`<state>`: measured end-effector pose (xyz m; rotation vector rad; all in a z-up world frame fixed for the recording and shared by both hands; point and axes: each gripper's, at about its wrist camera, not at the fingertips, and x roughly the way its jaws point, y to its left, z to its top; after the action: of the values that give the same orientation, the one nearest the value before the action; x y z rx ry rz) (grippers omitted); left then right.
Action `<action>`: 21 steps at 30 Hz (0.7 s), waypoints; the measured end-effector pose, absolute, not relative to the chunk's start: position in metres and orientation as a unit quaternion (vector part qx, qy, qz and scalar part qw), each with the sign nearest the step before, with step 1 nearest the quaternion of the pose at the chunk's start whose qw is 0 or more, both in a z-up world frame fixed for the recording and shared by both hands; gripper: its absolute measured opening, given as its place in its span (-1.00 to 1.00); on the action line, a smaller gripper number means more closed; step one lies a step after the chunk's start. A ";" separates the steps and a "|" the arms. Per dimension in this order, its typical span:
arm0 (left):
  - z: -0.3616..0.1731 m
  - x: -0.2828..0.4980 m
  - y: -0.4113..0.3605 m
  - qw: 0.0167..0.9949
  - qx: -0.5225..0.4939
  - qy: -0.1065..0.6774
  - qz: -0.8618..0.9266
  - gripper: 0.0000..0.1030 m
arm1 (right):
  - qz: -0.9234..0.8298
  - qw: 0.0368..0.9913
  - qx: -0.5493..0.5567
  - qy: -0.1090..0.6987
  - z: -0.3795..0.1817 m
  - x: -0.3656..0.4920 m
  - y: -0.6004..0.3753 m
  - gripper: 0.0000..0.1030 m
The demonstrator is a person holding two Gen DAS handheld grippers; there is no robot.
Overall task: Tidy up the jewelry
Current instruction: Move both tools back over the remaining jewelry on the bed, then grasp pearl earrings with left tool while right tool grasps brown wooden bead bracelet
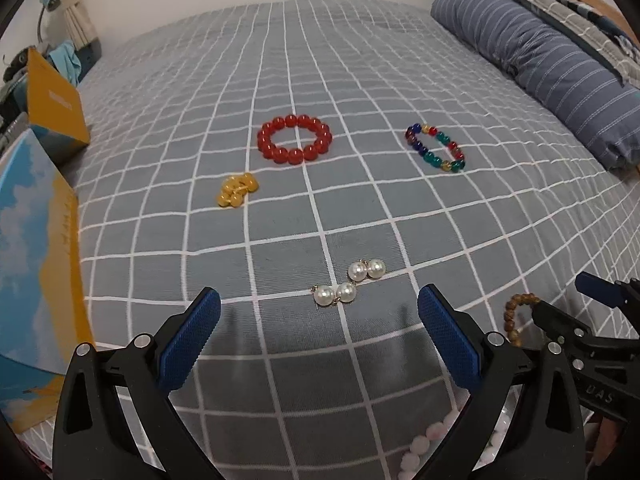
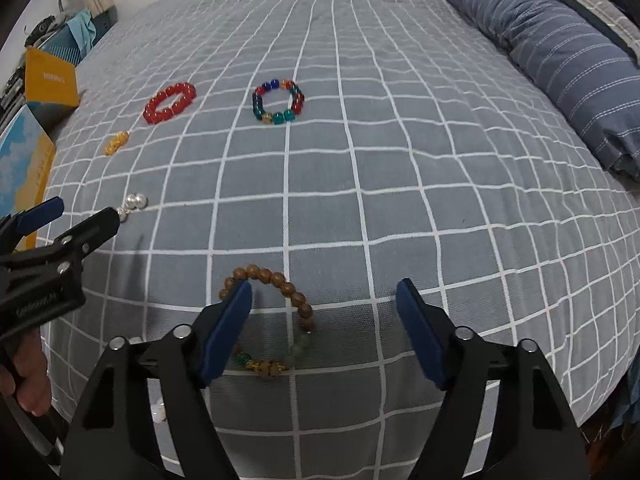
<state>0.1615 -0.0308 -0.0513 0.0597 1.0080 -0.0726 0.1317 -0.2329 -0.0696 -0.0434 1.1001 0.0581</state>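
Note:
On the grey checked bedsheet [image 1: 360, 208] lie a red bead bracelet [image 1: 267, 148], a multicoloured bead bracelet [image 1: 433, 157], a yellow charm [image 1: 236, 190] and pearl earrings [image 1: 347, 286]. My left gripper [image 1: 319, 299] is open, low over the sheet, with the pearls just ahead between its fingertips and untouched. In the right wrist view a brown wooden bead bracelet [image 2: 276, 279] lies between the fingers of my right gripper [image 2: 325, 288], which is open. Its left finger covers part of the ring. The pads do not press on the beads.
Blue and yellow boxes [image 1: 56, 100] stand along the bed's left edge. A striped blue pillow [image 1: 540, 60] lies at the far right. Pale pink-white beads [image 1: 420, 448] lie near the bed's front edge under the left gripper. A person's hand [image 2: 24, 384] holds the left gripper.

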 end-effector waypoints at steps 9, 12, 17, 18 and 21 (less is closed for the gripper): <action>-0.067 0.176 -0.030 0.873 0.018 0.486 -0.034 0.88 | 0.041 0.843 -0.020 0.537 -0.080 0.137 -0.232 0.01; -0.070 0.178 -0.030 0.871 0.018 0.489 -0.031 0.88 | 0.042 0.842 -0.018 0.537 -0.081 0.137 -0.231 -0.10; -0.075 0.183 -0.031 0.867 0.024 0.496 -0.030 0.69 | 0.047 0.841 -0.014 0.539 -0.081 0.140 -0.231 -0.46; -0.076 0.184 -0.031 0.864 0.026 0.502 -0.030 0.66 | 0.048 0.840 -0.014 0.540 -0.081 0.141 -0.232 -0.54; -0.076 0.183 -0.031 0.863 0.026 0.503 -0.034 0.44 | 0.046 0.840 -0.017 0.540 -0.082 0.142 -0.231 -0.70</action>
<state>0.1829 -0.0310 -0.0759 0.0542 1.0538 -0.0718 0.1416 -0.2308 -0.0821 -0.0352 1.1426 0.0964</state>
